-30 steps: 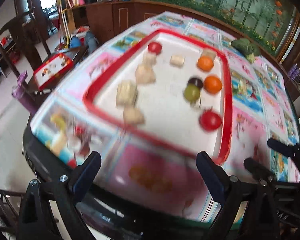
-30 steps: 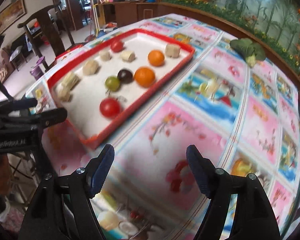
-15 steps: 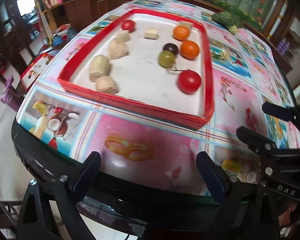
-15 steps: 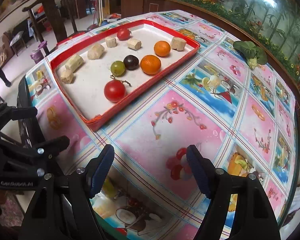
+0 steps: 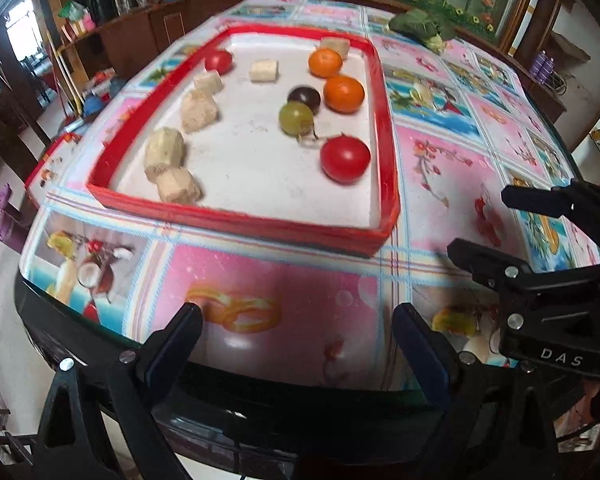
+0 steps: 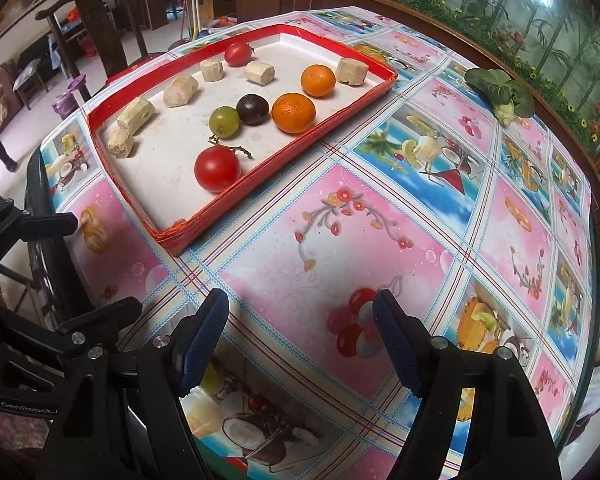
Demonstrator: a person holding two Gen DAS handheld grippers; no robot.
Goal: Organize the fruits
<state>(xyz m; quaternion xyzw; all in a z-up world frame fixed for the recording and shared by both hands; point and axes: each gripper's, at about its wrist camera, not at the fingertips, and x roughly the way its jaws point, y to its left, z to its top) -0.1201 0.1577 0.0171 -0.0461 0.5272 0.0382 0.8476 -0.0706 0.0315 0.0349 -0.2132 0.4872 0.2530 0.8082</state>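
Seemingly nothing is sorted yet: both claws, left (image 5: pixel 296 334) and right (image 6: pixel 300 316), hang spread and empty above the tablecloth. Ahead of them, tomatoes (image 6: pixel 217 169), oranges (image 6: pixel 293 113), grapes (image 6: pixel 224 121) and pale chunks (image 6: pixel 136 115) lie loose in the red tray (image 6: pixel 204 222).

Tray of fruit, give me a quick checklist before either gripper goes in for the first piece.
1. Left gripper open, nothing between fingers: ok.
2. Right gripper open, empty: ok.
3. Both grippers short of the tray, over the tablecloth: ok.
4. Near tomato unobstructed by the rim: ok.
5. Green grape and dark grape touching, so a pick may nudge one: not ok.
6. Where the fruit should go: cannot tell.
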